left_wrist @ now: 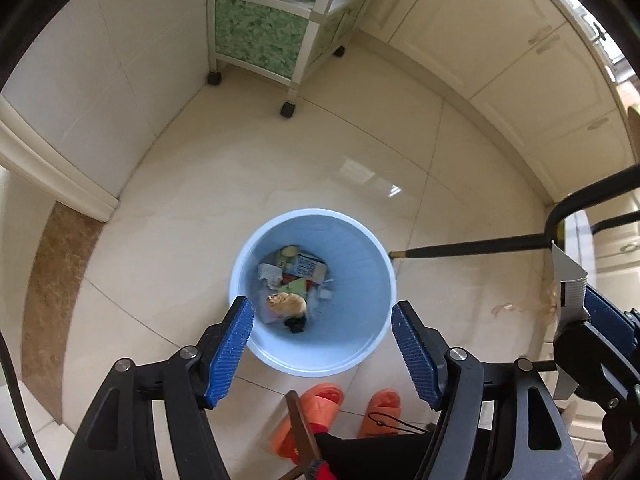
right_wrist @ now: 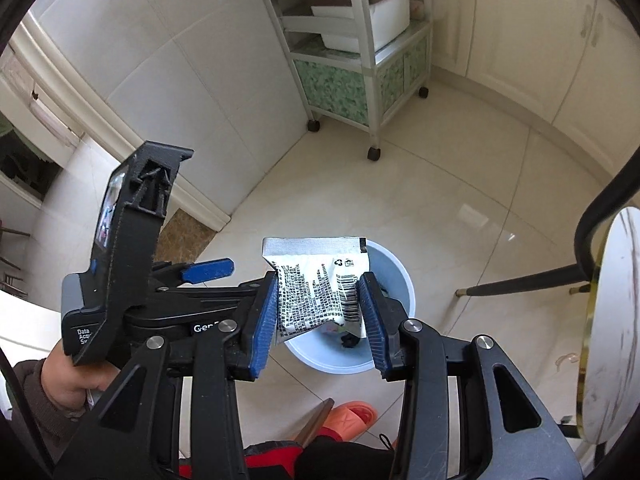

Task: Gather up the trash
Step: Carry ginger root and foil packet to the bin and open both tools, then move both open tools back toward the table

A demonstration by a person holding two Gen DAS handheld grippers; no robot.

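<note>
A light blue trash bin (left_wrist: 360, 272) stands on the tiled floor and holds several pieces of rubbish (left_wrist: 294, 284). My left gripper (left_wrist: 322, 344) is open and empty, held above the bin's near rim. My right gripper (right_wrist: 320, 312) is shut on a crumpled white printed wrapper (right_wrist: 316, 284) and holds it above the bin (right_wrist: 400, 276). The wrapper and the right gripper also show at the right edge of the left wrist view (left_wrist: 568, 280). The left gripper shows in the right wrist view (right_wrist: 208, 270), to the left of the wrapper.
A white wheeled storage cart (left_wrist: 276, 28) (right_wrist: 360, 52) stands at the back by the tiled wall. Cream cabinets (left_wrist: 500, 52) line the right. A round marble table (right_wrist: 612, 320) with black legs (left_wrist: 472, 250) is at the right. Orange slippers (left_wrist: 320, 408) are below.
</note>
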